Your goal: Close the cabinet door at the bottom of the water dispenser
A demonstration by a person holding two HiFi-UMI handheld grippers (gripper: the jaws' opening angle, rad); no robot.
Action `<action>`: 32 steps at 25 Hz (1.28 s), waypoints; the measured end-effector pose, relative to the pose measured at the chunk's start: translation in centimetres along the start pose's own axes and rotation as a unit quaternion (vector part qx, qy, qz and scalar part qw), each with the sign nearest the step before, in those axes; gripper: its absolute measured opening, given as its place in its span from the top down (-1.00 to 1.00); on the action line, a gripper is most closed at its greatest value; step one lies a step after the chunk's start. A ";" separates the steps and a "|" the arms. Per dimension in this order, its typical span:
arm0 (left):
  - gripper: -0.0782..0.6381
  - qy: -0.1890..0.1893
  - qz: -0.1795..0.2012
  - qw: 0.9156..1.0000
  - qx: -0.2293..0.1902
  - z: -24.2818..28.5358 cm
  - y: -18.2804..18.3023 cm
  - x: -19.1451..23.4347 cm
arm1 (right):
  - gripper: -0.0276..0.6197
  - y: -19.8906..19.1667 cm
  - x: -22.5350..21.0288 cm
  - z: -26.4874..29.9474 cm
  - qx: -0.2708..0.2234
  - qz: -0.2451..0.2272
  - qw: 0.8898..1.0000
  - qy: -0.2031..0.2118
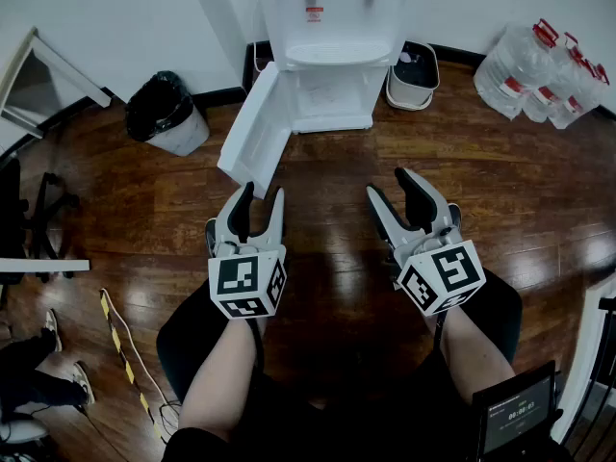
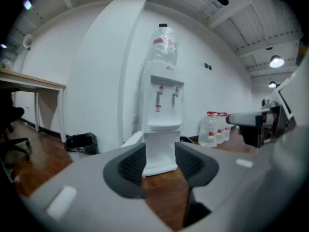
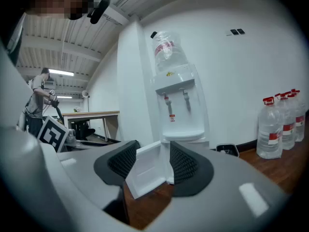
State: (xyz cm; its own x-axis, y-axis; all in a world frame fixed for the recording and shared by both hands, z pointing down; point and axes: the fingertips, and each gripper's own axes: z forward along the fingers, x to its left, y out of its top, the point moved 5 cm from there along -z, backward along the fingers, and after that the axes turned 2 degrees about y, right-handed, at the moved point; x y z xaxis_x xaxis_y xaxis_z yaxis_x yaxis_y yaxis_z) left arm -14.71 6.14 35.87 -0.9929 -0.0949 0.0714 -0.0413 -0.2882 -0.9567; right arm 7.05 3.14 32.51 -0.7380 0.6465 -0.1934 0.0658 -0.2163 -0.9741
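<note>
The white water dispenser (image 1: 332, 56) carries a small red label between its two taps, and the clear bottles (image 1: 539, 70) at the upper right have red caps and red bands; none of that print can be read. Each gripper bears a cube of black-and-white square markers. A lit screen (image 1: 520, 417) at the lower right shows digits too small to make out.

The floor (image 1: 327, 171) is glossy dark wood. A black-lined bin (image 1: 166, 109) stands at the upper left.

The cabinet door (image 1: 252, 133), a flat white panel, stands swung wide open from the dispenser's base, angling toward the lower left of the head view. The left gripper (image 1: 262, 195) is just below the door's free edge and apart from it, ribbed dark pads parted with nothing between them. The right gripper (image 1: 389, 185) sits at centre right, further from the door, jaws likewise apart and empty
</note>
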 end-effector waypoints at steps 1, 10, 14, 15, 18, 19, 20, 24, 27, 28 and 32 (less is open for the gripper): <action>0.20 0.010 0.002 1.000 0.007 0.5 -0.3 0.8 | 0.26 0.2 -0.1 0.5 0.000 0.003 1.000 0.001; -0.07 0.058 0.000 0.995 0.079 5.4 -3.3 6.2 | 0.26 1.4 -0.7 4.6 0.002 0.006 1.000 0.018; -0.08 0.076 0.006 0.991 0.114 7.3 -4.6 8.4 | 0.27 1.5 -1.7 6.7 0.008 0.007 1.000 0.021; -0.08 0.079 0.008 0.989 0.122 7.8 -4.9 8.8 | 0.26 1.6 -1.9 7.4 0.009 0.009 1.000 0.023; -0.09 0.079 0.020 0.986 0.143 9.4 -5.9 9.7 | 0.26 2.2 -2.5 9.5 0.006 0.011 0.999 0.031; -0.09 0.080 0.027 0.986 0.147 9.8 -6.0 9.9 | 0.26 2.3 -2.7 10.1 0.005 0.011 0.999 0.033; -0.09 0.081 0.034 0.985 0.149 10.2 -6.1 10.1 | 0.27 2.4 -2.9 10.7 0.005 0.011 0.999 0.035; -0.09 0.098 0.055 0.982 0.154 11.3 -6.2 11.2 | 0.27 2.3 -3.4 12.7 0.011 0.016 0.999 0.038; -0.09 0.123 0.071 0.978 0.156 11.7 -6.5 12.7 | 0.27 2.4 -3.8 13.4 0.013 0.025 0.999 0.036; -0.09 0.130 0.073 0.976 0.156 11.8 -6.6 13.1 | 0.27 2.5 -4.0 13.5 0.013 0.028 0.999 0.034; -0.01 0.130 0.061 0.976 0.164 11.4 -7.2 13.2 | 0.27 3.0 -4.6 12.7 0.012 0.025 0.999 0.030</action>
State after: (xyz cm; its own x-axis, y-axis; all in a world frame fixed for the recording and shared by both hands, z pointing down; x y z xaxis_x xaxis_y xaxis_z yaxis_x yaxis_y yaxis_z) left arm -26.26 -3.94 46.95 -0.9846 0.0861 -0.1523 0.0740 -0.5839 -0.8084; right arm 2.08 -9.80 31.96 -0.6928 0.6770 -0.2483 0.0849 -0.2654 -0.9604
